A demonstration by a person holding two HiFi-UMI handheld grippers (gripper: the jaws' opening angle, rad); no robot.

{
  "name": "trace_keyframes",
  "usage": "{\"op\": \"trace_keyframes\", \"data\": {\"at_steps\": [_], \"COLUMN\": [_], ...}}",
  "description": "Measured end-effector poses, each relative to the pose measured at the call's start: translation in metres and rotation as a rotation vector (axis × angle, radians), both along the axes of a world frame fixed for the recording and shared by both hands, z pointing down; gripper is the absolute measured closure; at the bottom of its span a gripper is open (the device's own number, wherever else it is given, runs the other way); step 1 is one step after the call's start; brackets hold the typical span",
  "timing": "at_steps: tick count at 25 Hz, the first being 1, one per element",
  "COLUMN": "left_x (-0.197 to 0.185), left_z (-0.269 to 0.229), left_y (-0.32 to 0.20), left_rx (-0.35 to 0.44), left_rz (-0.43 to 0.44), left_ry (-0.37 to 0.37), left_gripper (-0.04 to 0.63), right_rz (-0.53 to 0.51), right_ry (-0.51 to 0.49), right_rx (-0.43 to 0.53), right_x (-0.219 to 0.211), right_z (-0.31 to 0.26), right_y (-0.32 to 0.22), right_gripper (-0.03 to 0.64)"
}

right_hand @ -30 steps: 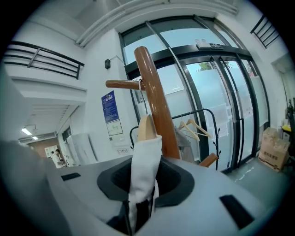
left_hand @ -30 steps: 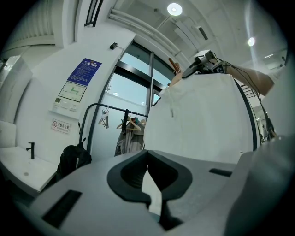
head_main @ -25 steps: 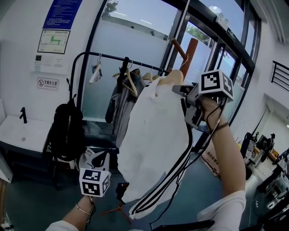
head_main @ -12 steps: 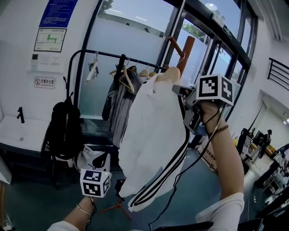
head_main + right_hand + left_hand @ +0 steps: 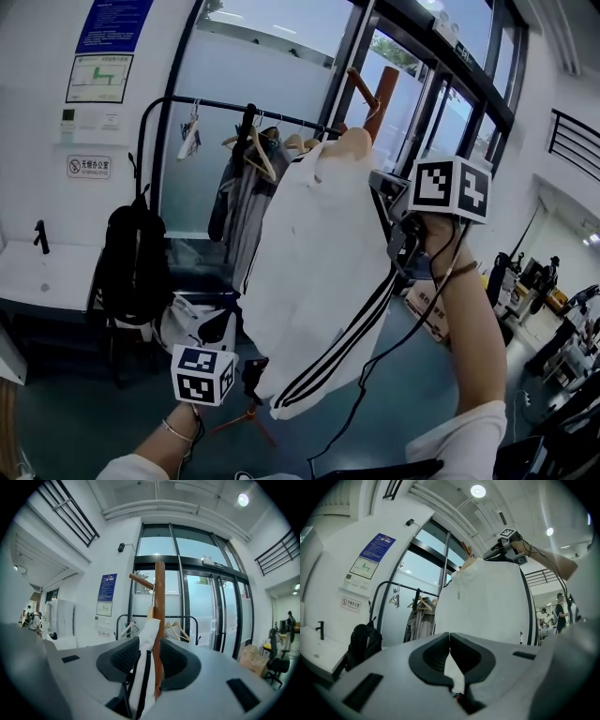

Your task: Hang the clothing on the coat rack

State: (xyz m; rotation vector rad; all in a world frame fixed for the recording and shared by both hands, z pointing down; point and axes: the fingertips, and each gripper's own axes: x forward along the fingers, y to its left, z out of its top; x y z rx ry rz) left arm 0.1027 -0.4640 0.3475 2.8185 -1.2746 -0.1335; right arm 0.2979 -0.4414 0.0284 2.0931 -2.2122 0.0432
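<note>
- Letting go cleanly looks to be the step in hand. The clothing (image 5: 319, 272), a white jacket with black stripes, hangs at full length on the coat rack (image 5: 380, 98). Its collar seems to sit over a pale peg (image 5: 352, 142) just in front of the brown pole.
- The right gripper (image 5: 149, 644) is up at the jacket's shoulder with its jaws wide. They have just been opening. A fold of white, striped fabric lies between them but is not pinched, and the pole shows past it.
- To do this well, draw that gripper straight back along its own line so that neither pad drags the shoulder. A sideways pull could slide the collar off the peg.
- The left gripper (image 5: 450, 639) sits low near the hem, its jaws together and nothing visible between them. From there it could steady the jacket should it slip, and it is better kept waiting until the cloth hangs quiet.
- Only when the jacket holds by itself would I count the hanging as done. How deep the collar sits on the peg cannot be made out.
- Against the head view of a second earlier, the right gripper was tucked closer against the collar and now stands slightly further out to the collar's right.
- The jacket hangs in much the same place and shape as it did then, and the left gripper remains low by the hem.
</note>
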Motion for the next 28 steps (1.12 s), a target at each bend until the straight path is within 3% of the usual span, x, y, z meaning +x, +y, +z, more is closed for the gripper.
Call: {"op": "trace_keyframes", "data": {"at_steps": [15, 19, 28], "left_x": [0.017, 0.029, 0.061], "left_z": [0.031, 0.034, 0.031], "left_y": [0.045, 0.057, 0.080], "left_rx": [-0.050, -0.055, -0.042], "left_rz": [0.115, 0.149, 0.183], "left_ry": [-0.039, -0.050, -0.064], "left_gripper": [0.586, 0.586, 0.586], "right_rz": [0.086, 0.149, 0.127], "right_ry": [-0.004, 0.041, 0.025], "right_rx": [0.086, 0.118, 0.068], "right_x": [0.014, 0.027, 0.045], "right_z": [0.021, 0.030, 0.101], "right_y": [0.066, 0.086, 0.125], "right_gripper": [0.463, 0.465, 0.486]}}
